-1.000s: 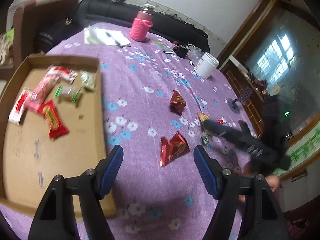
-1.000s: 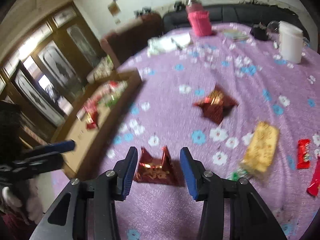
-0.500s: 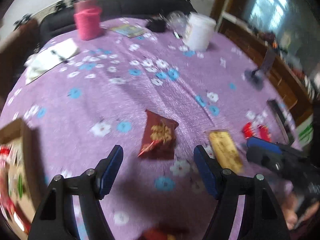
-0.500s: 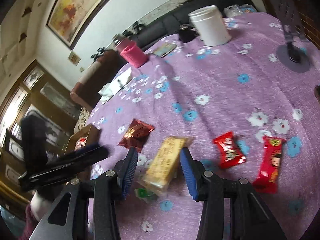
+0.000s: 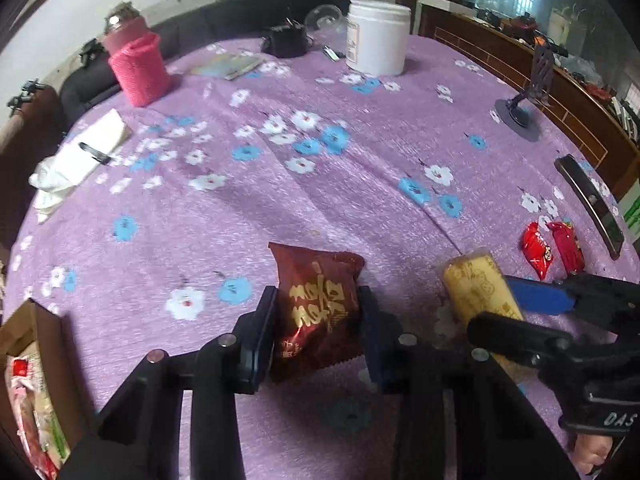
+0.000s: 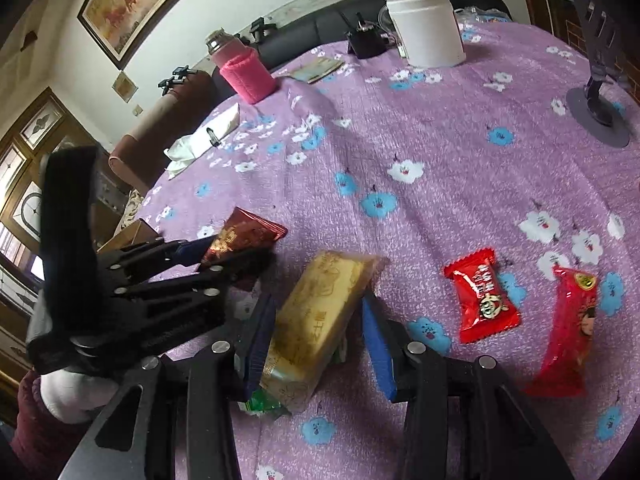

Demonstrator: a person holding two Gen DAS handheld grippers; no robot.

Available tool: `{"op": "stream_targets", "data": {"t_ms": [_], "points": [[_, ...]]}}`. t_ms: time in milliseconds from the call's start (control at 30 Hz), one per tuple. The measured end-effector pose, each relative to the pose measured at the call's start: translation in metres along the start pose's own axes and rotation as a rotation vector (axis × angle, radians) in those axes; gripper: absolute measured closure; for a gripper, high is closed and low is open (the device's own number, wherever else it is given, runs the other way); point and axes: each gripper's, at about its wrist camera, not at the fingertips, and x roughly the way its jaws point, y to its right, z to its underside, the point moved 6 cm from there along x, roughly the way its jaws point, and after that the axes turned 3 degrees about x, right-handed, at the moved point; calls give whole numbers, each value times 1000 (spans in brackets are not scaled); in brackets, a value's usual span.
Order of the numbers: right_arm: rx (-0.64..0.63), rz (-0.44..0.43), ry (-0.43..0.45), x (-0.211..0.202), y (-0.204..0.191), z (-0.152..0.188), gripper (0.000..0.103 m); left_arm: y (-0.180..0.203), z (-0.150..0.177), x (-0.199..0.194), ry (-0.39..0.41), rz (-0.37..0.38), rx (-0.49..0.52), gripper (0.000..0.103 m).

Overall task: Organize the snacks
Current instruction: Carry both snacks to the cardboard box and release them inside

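My left gripper (image 5: pixel 318 332) is shut on a dark red snack packet (image 5: pixel 316 304) lying on the purple flowered tablecloth; the packet also shows in the right wrist view (image 6: pixel 244 238). My right gripper (image 6: pixel 318 328) straddles a yellow snack packet (image 6: pixel 316 320), its blue pads (image 6: pixel 376 344) on both sides with a gap on the right. The yellow packet also shows in the left wrist view (image 5: pixel 478 294). A small green wrapper (image 6: pixel 260 402) lies under it. Two red packets (image 6: pixel 482 294) (image 6: pixel 568 326) lie to the right.
A cardboard box (image 5: pixel 28 344) holding snacks is at the left edge. At the far side stand a pink-sleeved bottle (image 5: pixel 136 64), a white jar (image 5: pixel 378 36), papers with a pen (image 5: pixel 80 156) and a phone stand (image 5: pixel 524 104). A phone (image 5: pixel 590 204) lies at the right.
Both grippers have moved in low over the table. The left has closed on the dark red packet. The right now straddles the yellow packet, jaws narrower than before.
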Motion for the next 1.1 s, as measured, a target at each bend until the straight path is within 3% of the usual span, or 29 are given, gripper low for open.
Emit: {"op": "stream_targets", "data": {"t_ms": [133,367,433,467,667,867,1100], "points": [[-27,29,18,3,-4,-3,55,-6,3,-18,30,-4,-38,66],[-193,174,49,10,-20,4,55,-17,18,-65,99,-6,-103,66],[-233,210,56,11,-23,7,74,-22,26,-84,127,-1,-133,66],[-235,209,53,11,-23,8,93,-25,30,-92,137,-3,-145,66],[-183,140,110,-10,-21,8,93,-55,72,-150,203,-5,-241,65],[-145,56,151,-37,-41,4,93,-114,130,-192,224,-83,-351,65],[-207,-35,62,-33,-107,29,92,-181,193,-191,166,-151,-510,65]]}}
